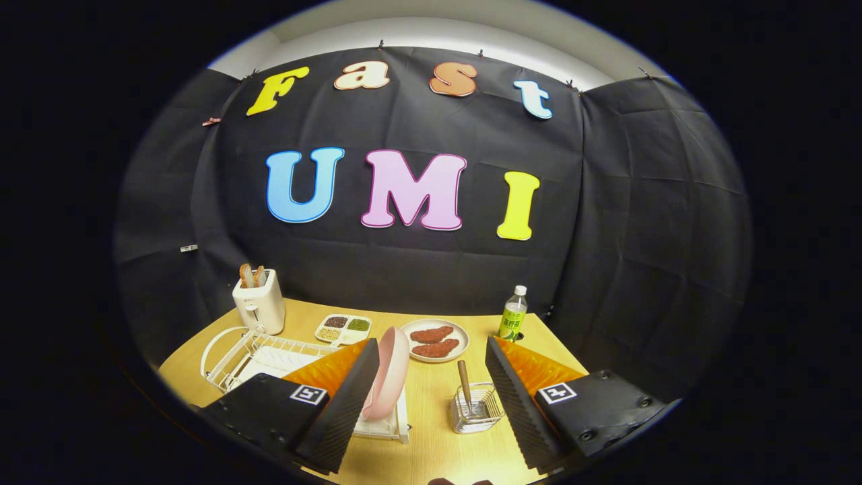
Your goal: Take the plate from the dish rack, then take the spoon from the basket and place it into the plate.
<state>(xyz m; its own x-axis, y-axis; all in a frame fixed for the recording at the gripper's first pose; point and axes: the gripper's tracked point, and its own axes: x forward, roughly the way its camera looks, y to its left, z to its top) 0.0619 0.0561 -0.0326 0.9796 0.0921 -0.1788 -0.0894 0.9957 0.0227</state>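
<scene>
On the wooden tabletop (431, 431), the tool (431, 404) hangs with its two black ribbed fingers (343, 411) spread wide apart, gripping nothing. Right beside the inner face of the left finger stands the pink plate (390, 370), upright on its edge in the white wire dish rack (262, 353); whether the finger actually touches the plate I cannot tell. That rack stretches off to the left behind the finger, with a white tray under it showing at the near corner by the plate's foot.

Between the fingers, nearer the right one, sits a small clear wire basket (477, 407) with the spoon (465, 380) standing in it, its brownish handle sticking up and leaning a little. Plate and basket stand apart, with bare wood between them.

Beyond the fingers, a white round dish (435, 340) carries two reddish-brown pieces of food. Left of it lies a small divided tray (343, 329) with dark, green and pale grains in separate compartments. Further left, behind the rack, a white toaster (258, 306) holds slices of bread poking out of its top. Toward the far right corner stands a bottle (513, 315) with a green label and a white cap.
</scene>
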